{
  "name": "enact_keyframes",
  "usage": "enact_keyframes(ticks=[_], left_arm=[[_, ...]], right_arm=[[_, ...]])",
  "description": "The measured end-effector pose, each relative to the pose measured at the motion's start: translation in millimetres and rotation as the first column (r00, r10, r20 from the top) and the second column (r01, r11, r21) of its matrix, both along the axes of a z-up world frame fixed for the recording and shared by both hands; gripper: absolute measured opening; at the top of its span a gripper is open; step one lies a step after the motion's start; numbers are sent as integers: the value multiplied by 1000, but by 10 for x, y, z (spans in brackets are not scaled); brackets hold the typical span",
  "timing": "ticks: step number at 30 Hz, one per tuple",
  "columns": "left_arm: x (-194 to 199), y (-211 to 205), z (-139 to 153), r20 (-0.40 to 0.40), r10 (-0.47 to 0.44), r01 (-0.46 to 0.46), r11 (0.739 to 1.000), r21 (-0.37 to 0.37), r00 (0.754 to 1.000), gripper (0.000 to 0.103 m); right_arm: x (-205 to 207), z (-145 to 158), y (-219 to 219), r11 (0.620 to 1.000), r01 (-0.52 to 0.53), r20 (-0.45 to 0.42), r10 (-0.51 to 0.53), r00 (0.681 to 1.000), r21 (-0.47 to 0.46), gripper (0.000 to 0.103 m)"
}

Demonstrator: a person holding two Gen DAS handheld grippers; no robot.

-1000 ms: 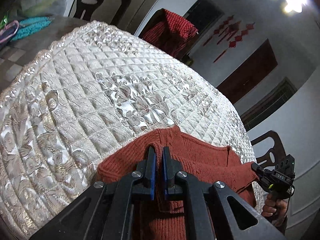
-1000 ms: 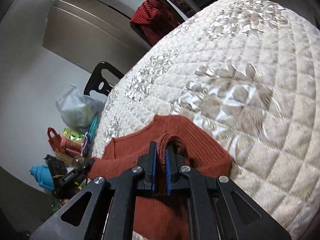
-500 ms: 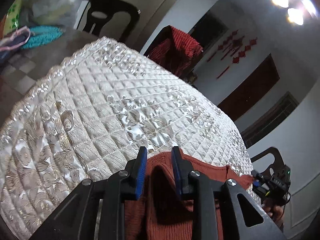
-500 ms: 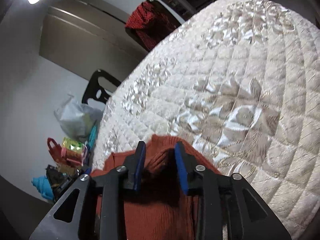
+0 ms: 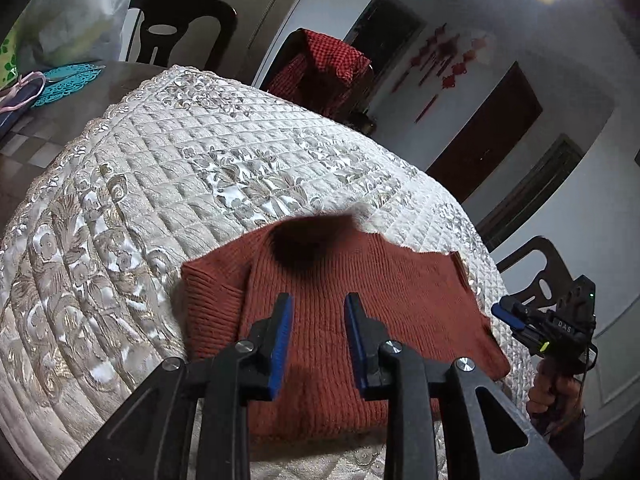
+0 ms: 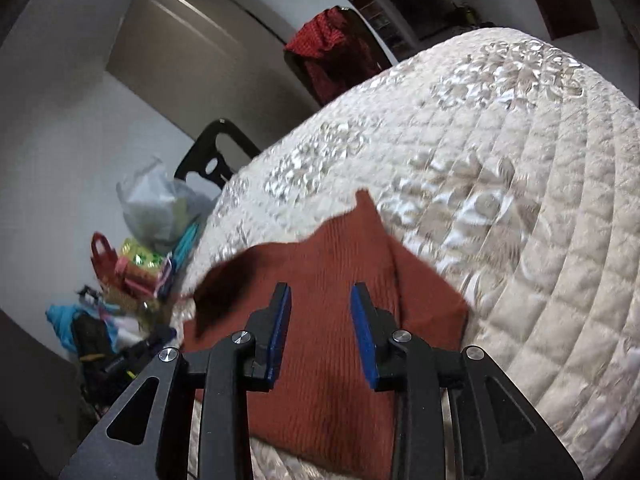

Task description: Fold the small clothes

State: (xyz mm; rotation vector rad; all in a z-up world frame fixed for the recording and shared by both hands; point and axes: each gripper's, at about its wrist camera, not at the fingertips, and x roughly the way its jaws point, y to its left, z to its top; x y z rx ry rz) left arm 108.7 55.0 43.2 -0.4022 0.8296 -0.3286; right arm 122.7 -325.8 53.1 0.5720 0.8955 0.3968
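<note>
A rust-red knitted garment [image 5: 340, 280] lies folded flat on the cream quilted cover [image 5: 180, 160], near its front edge. My left gripper [image 5: 318, 304] is open and empty, a little above the garment's near part. My right gripper [image 6: 322, 296] is open and empty above the same garment [image 6: 332, 264], over its right half. In the left wrist view the right gripper [image 5: 520, 320] shows at the right edge, just past the garment's right corner.
A black chair [image 5: 180, 24] and another chair draped with a red checked cloth [image 5: 328, 64] stand behind the table. Bags and clutter [image 6: 136, 264] lie at the left end. A third chair [image 5: 540, 264] stands at the right.
Both grippers were shut on the garment's folded edge, then opened and let it go. Both have drawn back and up; the garment now lies flat.
</note>
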Motion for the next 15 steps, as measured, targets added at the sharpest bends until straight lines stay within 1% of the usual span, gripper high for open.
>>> enact_keyframes(ticks=[3,6,7,8,9,10,11,13,15], left_arm=[[-34,-60,-81,-4,12,-12,999,49,1000,29],[-129,-94,-249,-58,-1,4,999,51,998,29],[-190,-103,-288,-61,-3,7,998,59,998,29],[-273,-109,-304,-48,-8,11,998,64,999,29],[-339,-112,-298,-39,-12,15,997,72,999,29],[-394,-111,-294,-35,-16,19,997,77,999,29],[-453,-103,-286,-31,-18,20,997,79,999,29],[-516,-88,-261,-30,-22,24,996,86,999,29],[-548,-65,-219,-24,-19,21,996,91,1000,29]], right_arm=[[-124,-7,85,999,-20,14,21,1000,-47,32],[-309,-33,118,994,-32,26,35,999,-102,32],[-373,-59,112,991,-33,24,36,999,-129,32],[-422,-97,98,987,-30,11,32,999,-159,32],[-459,-130,89,982,-25,-1,26,1000,-185,32],[-509,-162,68,978,-22,-6,21,1000,-209,29],[-551,-164,50,977,-23,4,24,1000,-210,29],[-639,-130,33,974,-9,12,13,1000,-226,29],[-722,-68,50,964,13,29,-5,1000,-265,30]])
